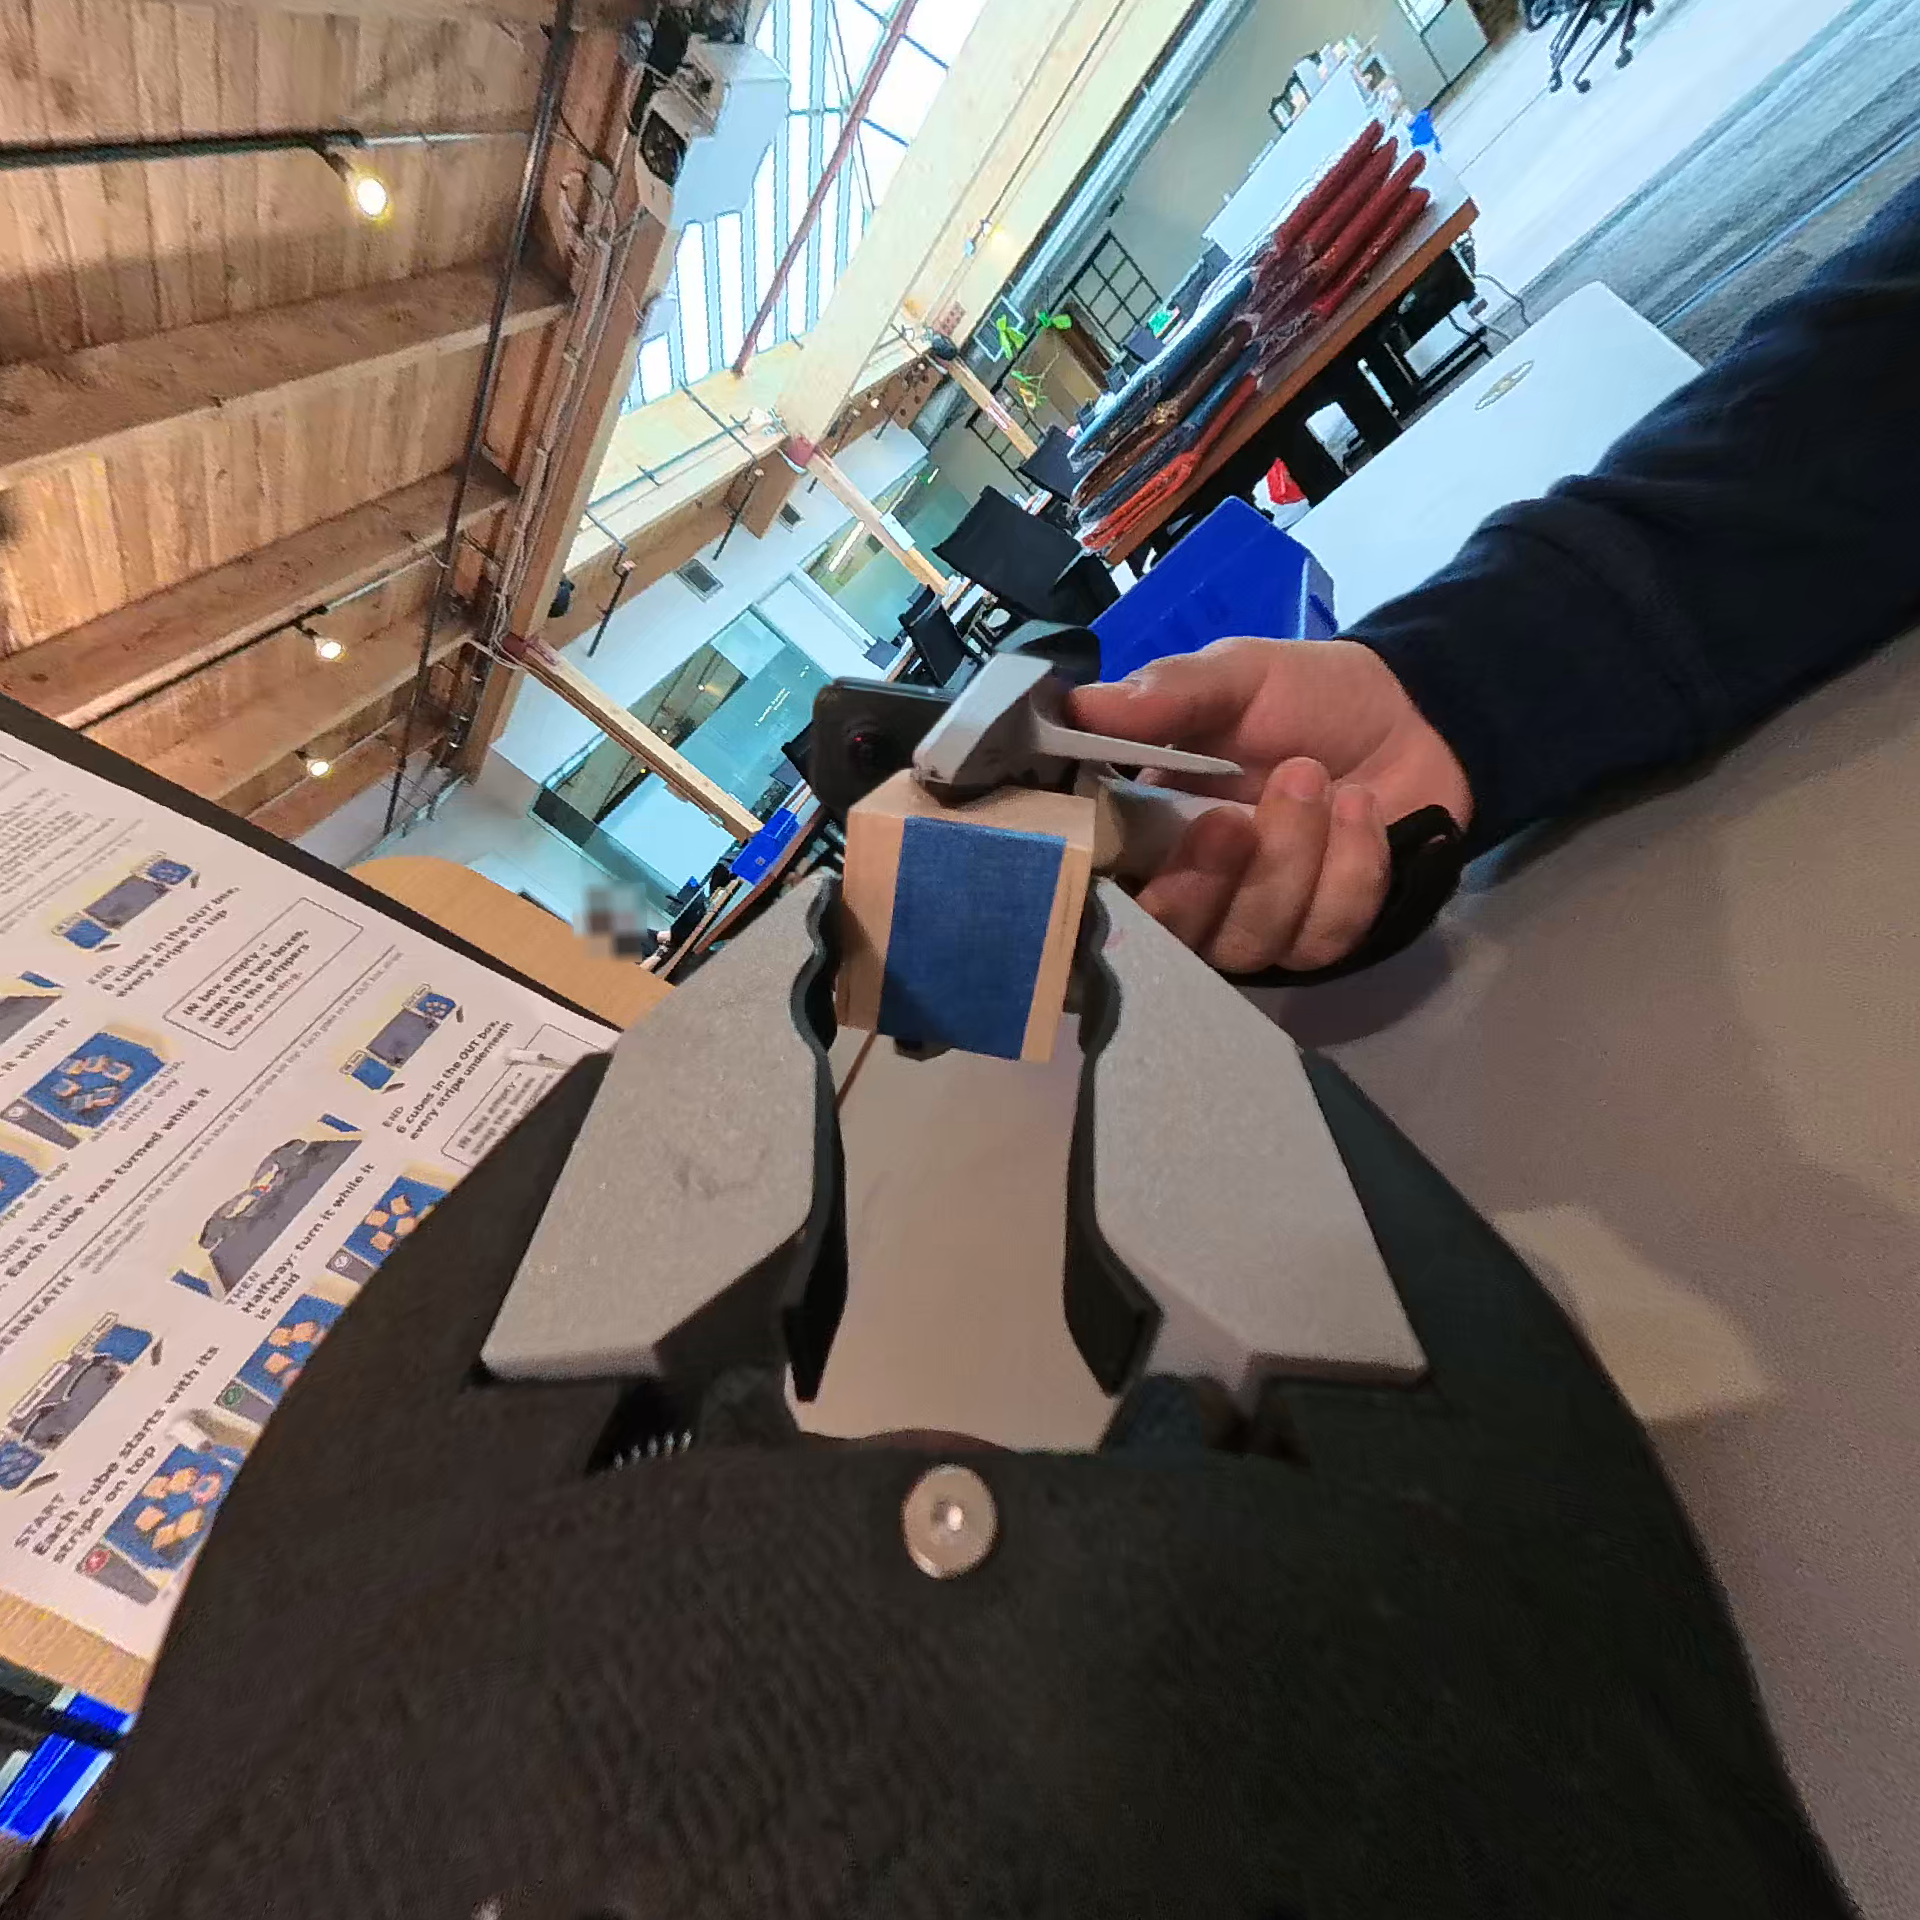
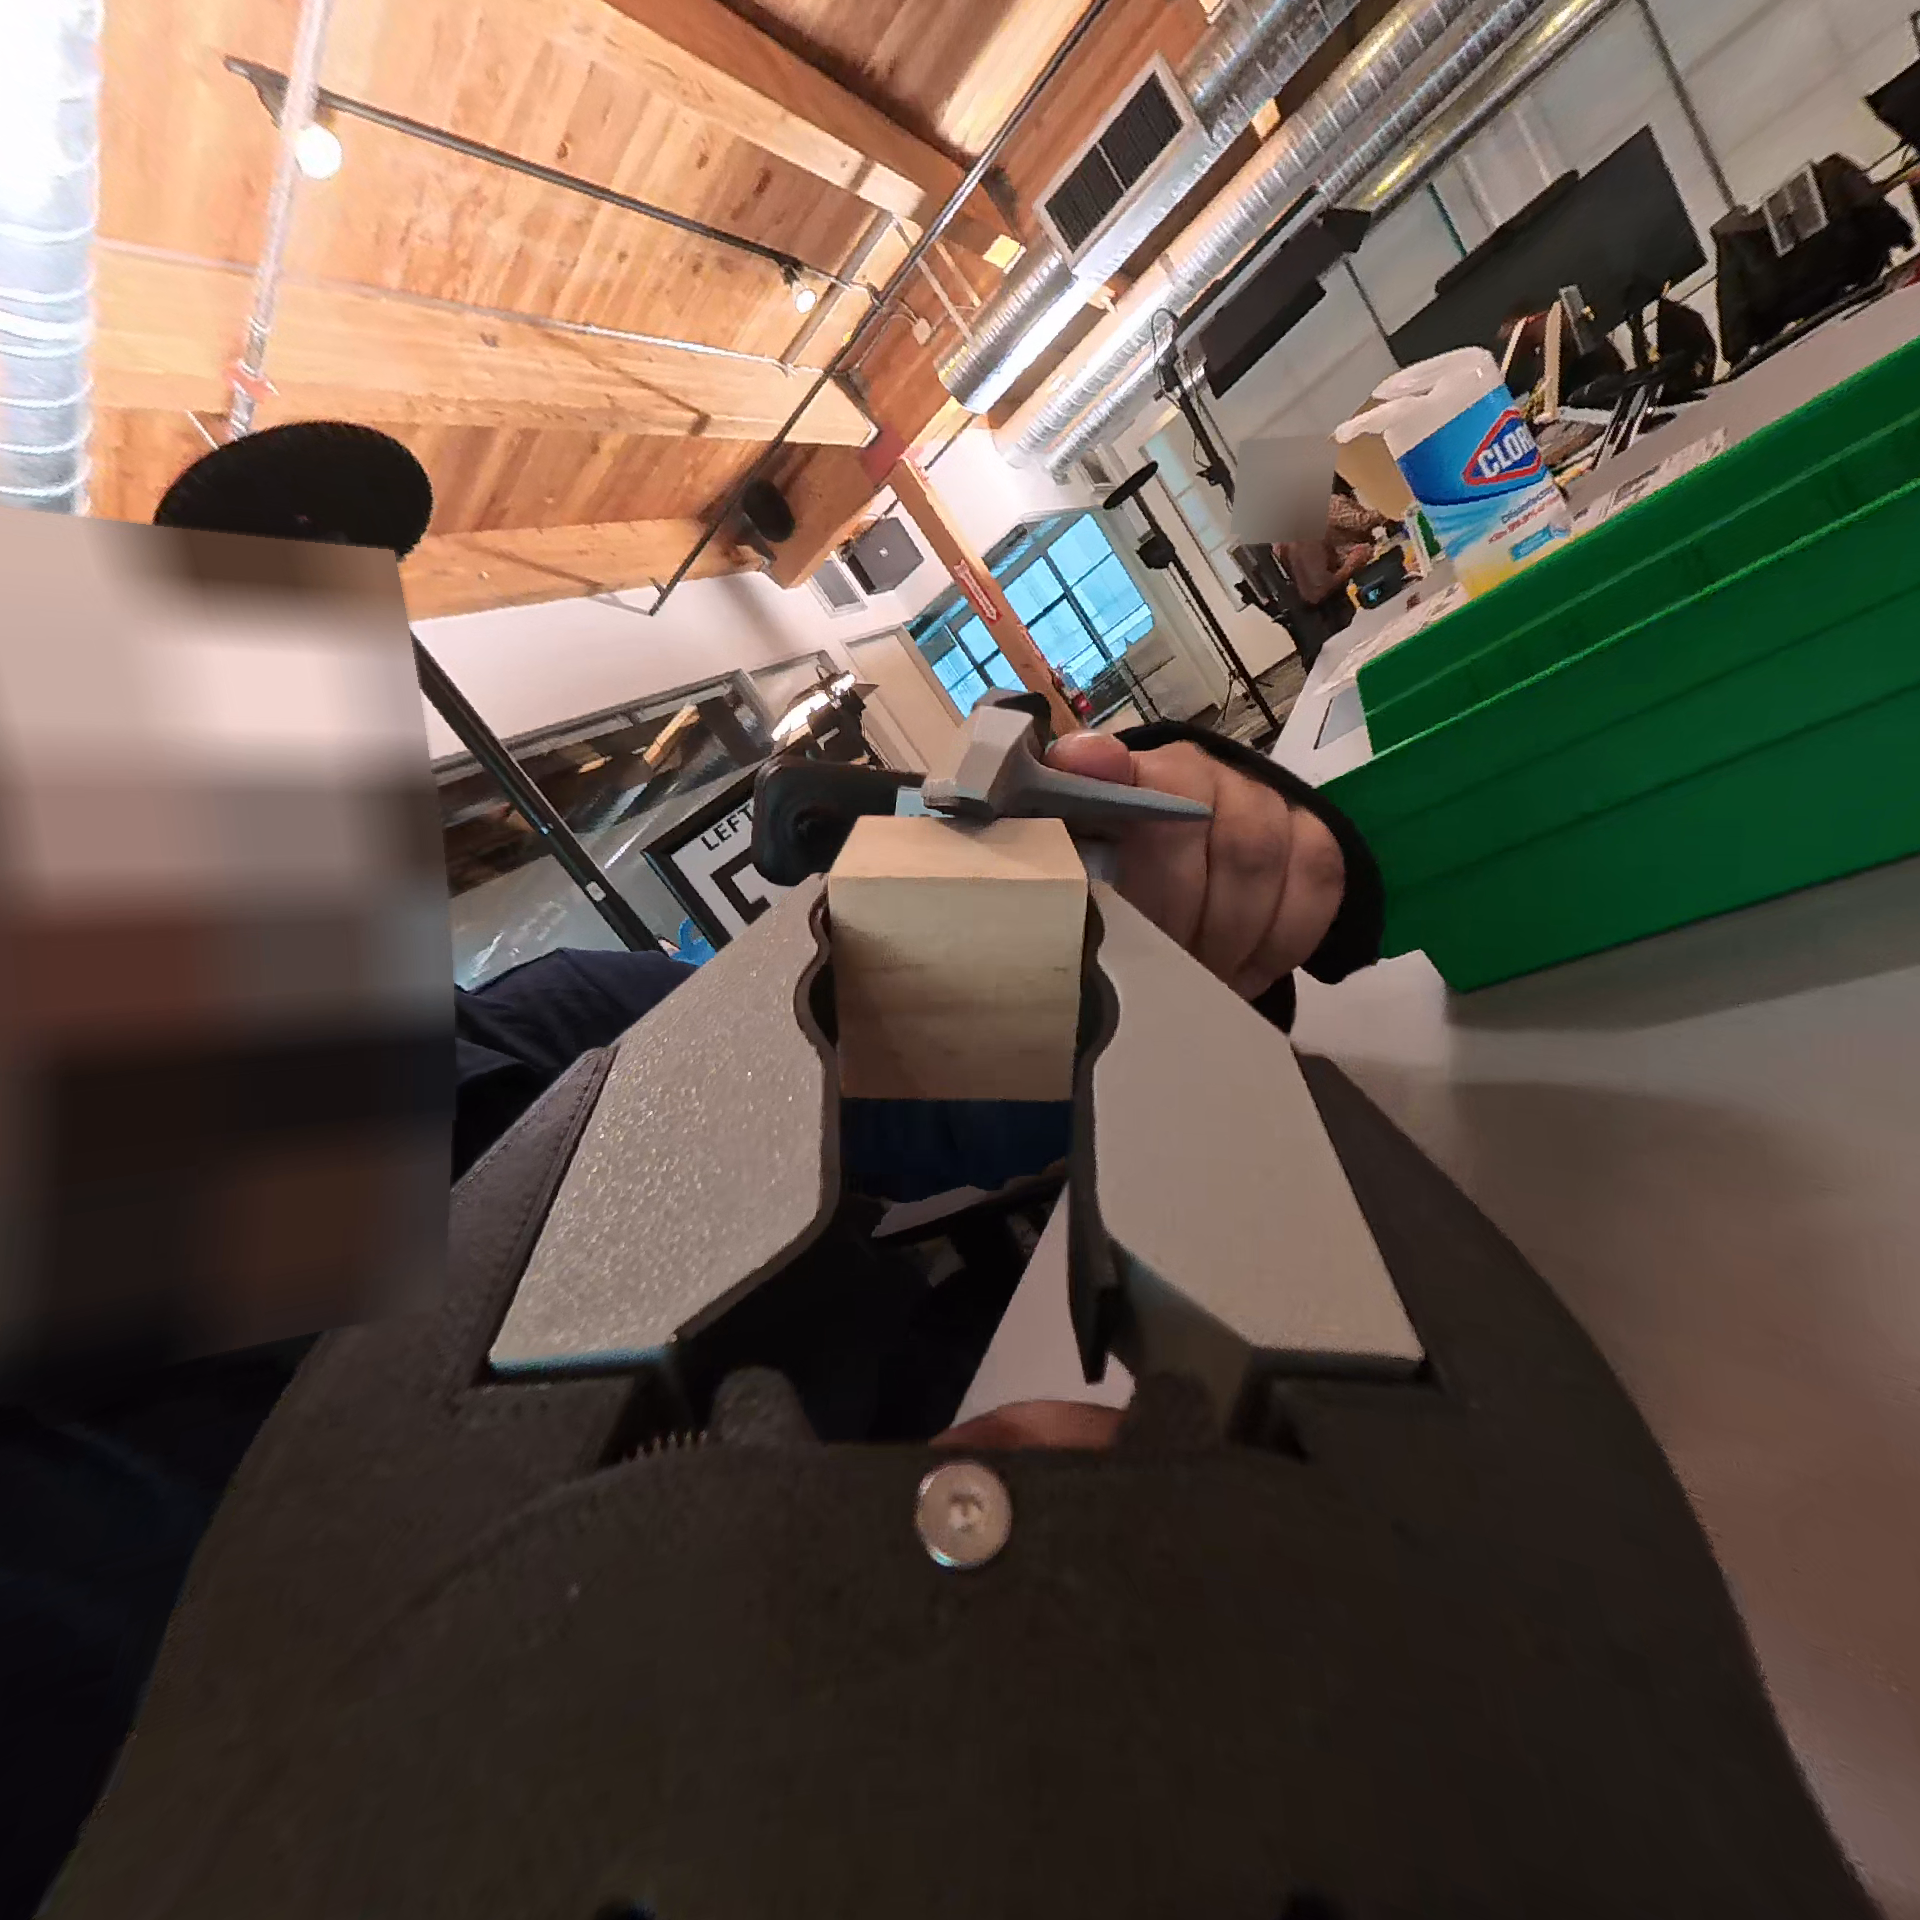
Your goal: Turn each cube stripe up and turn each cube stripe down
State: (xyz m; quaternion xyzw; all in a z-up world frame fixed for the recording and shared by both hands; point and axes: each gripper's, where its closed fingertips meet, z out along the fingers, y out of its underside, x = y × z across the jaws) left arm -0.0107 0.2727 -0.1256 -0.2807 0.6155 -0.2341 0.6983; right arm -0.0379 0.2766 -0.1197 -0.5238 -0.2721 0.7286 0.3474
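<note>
So there's one small pale wooden cube with a blue fabric-looking stripe (image 1: 961,935) up in the air above the grey tabletop (image 1: 1610,1143), and both grippers have it at once. The left gripper (image 1: 956,940) has its grey fingers pressed in on two opposite bare-wood sides, with the stripe face pointing straight back at its camera. The right gripper (image 2: 956,987) is pinching the same cube (image 2: 956,987) from the other side, and its camera sees only plain wood. In each view the other gripper's fingertip sits on the cube's top edge, with the person's hand (image 1: 1278,800) behind it.

Handling-wise, my read: it looks like a solid wood block, so rigid, light and not fragile. You can squeeze it without worrying. The flat parallel faces are the obvious place to hold, and bare wood against those textured pads should grip fine. I'd stay off the stripe face, since it may be a bit slicker and you want it visible anyway. The main risk I see is the cube pivoting between the pads during the handover if one gripper lets go off-centre, so hold near the middle of the faces.

A printed instruction sheet (image 1: 208,1195) lies to the left, and green plastic bins (image 2: 1662,779) sit on the far side.
</note>
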